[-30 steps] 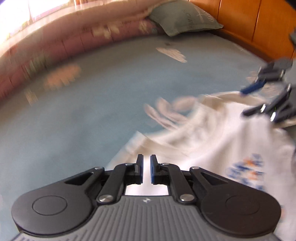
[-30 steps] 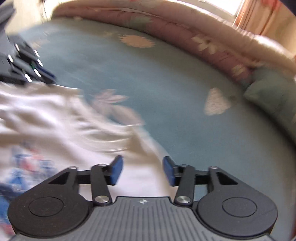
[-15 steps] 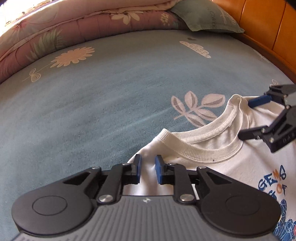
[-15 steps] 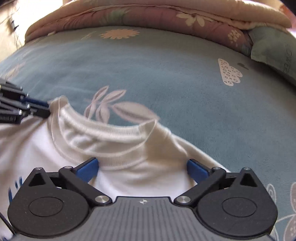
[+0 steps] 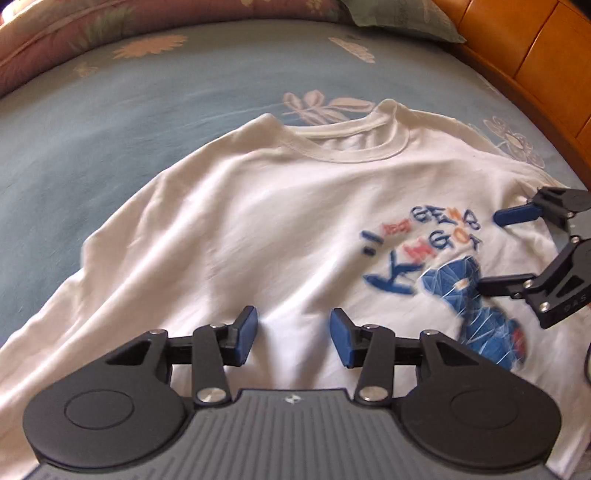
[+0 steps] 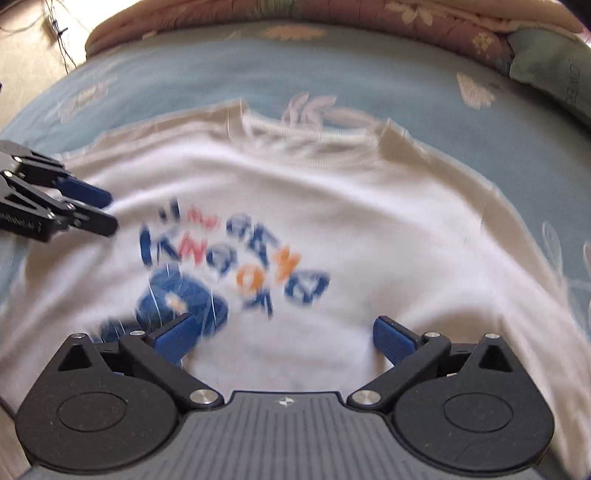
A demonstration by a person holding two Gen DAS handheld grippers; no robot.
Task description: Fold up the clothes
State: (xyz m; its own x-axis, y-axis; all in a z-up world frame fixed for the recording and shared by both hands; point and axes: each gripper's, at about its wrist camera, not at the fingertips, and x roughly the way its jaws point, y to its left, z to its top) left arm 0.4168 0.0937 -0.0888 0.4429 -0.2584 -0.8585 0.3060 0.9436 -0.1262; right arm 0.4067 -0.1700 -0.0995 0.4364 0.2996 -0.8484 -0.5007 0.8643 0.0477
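A white T-shirt point(image 5: 258, 221) with a blue and orange print point(image 5: 443, 266) lies spread face up on the bed, collar point(image 5: 351, 144) at the far side. My left gripper point(image 5: 293, 334) hovers over the shirt's left half, its jaws opening with nothing pinched between them. In the right wrist view the same T-shirt point(image 6: 351, 221) fills the middle, and my right gripper point(image 6: 284, 336) stands wide open above its lower part beside the print point(image 6: 229, 266). Each gripper shows in the other's view: the right gripper point(image 5: 506, 251) at the right edge, the left gripper point(image 6: 99, 210) at the left.
The bed has a blue floral sheet point(image 5: 129, 110). A folded pink quilt point(image 5: 74, 26) and a grey-green pillow point(image 5: 402, 18) lie along its far side. A wooden headboard point(image 5: 524, 55) runs at the right. Floor with cables point(image 6: 48, 44) shows beyond the bed's left corner.
Both grippers let go of the shirt near the collar and drew back toward its lower part. The left jaws went from shut to partly open, the right from half open to wide. The shirt now lies flat.
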